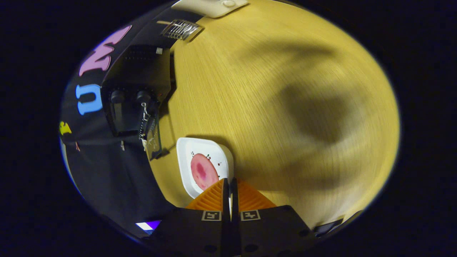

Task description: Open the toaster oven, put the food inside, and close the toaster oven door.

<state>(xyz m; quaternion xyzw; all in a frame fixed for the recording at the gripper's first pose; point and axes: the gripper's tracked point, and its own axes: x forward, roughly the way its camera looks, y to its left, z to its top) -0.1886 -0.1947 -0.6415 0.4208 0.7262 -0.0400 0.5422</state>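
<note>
Near the table's (285,89) left edge, the gripper (230,185) is pinching the plate's (185,157) rim; tilting risks the food (203,171) sliding off before the oven (134,103).

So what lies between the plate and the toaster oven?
In the gripper view, bare table separates plate from toaster oven; the tongs grip the plate's rim.

You're basically in a staged recording booth, not a real kitchen: black cloth wall (107,171) behind a bare wood-grain tabletop (285,107), with a small black toaster oven (137,92) parked along it.
</note>
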